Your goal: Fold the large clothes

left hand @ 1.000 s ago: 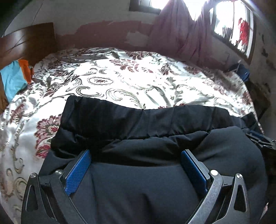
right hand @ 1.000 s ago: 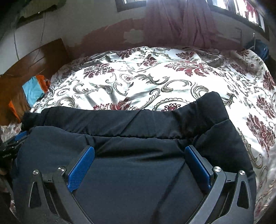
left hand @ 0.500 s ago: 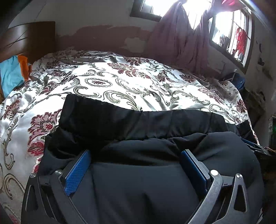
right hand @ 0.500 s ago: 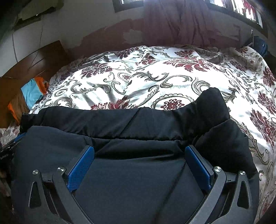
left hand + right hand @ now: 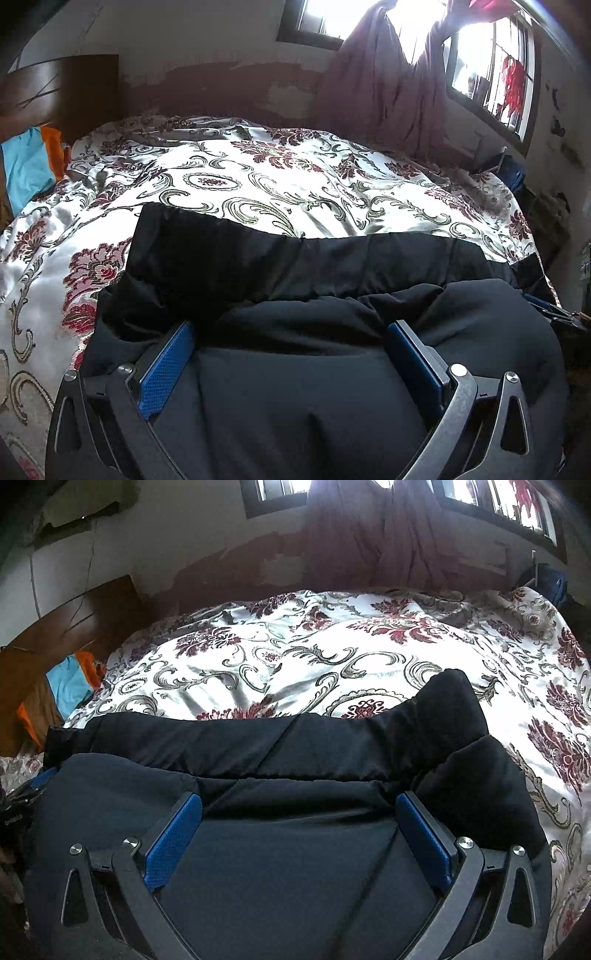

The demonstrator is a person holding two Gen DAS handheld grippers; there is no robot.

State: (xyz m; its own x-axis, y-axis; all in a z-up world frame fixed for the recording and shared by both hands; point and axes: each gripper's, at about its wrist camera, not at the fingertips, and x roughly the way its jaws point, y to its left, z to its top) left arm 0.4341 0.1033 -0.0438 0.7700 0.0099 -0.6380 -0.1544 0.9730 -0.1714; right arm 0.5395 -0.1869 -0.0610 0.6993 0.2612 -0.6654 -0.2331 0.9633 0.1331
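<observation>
The left gripper (image 5: 290, 345) stands with its two blue pads wide apart, and the right gripper (image 5: 299, 818) is the same; neither one pinches anything, and the black garment (image 5: 295, 266) only lies between and under the fingers. This dark, thick piece of clothing rests at the near edge of the bed (image 5: 258, 177), on the flowered bedspread (image 5: 295, 664), with one layer already turned over so that a band of cloth shows behind the upper edge. I judge that the fold is only partly made. The main risk is that the grippers close on one layer only, or on too little cloth, so the bulky fabric slips out when lifted. The far right corner (image 5: 452, 690) rises up and is not flat, so a next fold could trap this bump and come out crooked. The bedspread looks smooth and shiny, and the garment may slide on it, or the grippers may catch the bedspread together with the garment.
</observation>
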